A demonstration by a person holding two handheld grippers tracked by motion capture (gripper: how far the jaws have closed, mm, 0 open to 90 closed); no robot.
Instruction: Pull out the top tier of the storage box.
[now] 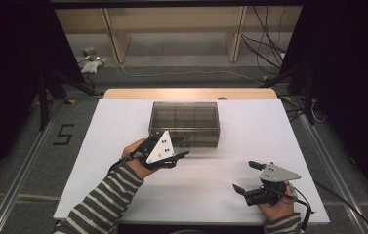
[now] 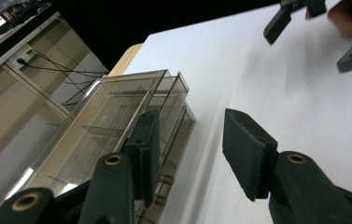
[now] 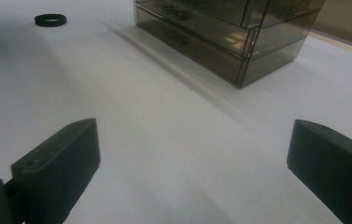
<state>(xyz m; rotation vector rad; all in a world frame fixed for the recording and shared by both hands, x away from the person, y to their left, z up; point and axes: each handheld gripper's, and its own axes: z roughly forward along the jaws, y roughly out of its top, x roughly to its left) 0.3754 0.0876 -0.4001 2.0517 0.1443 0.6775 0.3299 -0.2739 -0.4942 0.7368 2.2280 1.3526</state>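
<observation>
Starting at my left: my left gripper [image 1: 179, 146] sits at the near left corner of the smoked clear compartment box [image 1: 185, 123], which stands closed in the middle of the white table [image 1: 250, 126], toward the far side. The box's long axis runs left to right across the table, with its long front face turned to me. In the left gripper view the jaws are spread with nothing between them; the left jaw lies against the box's near wall by the hinges [image 2: 163, 179], though I cannot tell whether it touches, while the other jaw hangs over bare table. So the box lies just ahead and to the right of that gripper, and I judge this hand is the one placed to work the lid or the front edge.

Moving right, the table is bare between the hands. My right gripper [image 1: 251, 176] rests low near the front right of the table, well apart from the box, jaws wide and empty, pointing left and away from me. From its own view the box's right corner [image 3: 244, 70] stands ahead and to the right, and a small black ring [image 3: 50, 19] lies far off on the table to the left.

The left hand is clearly nearer; the right would have to travel forward and left to reach the box's end.
</observation>
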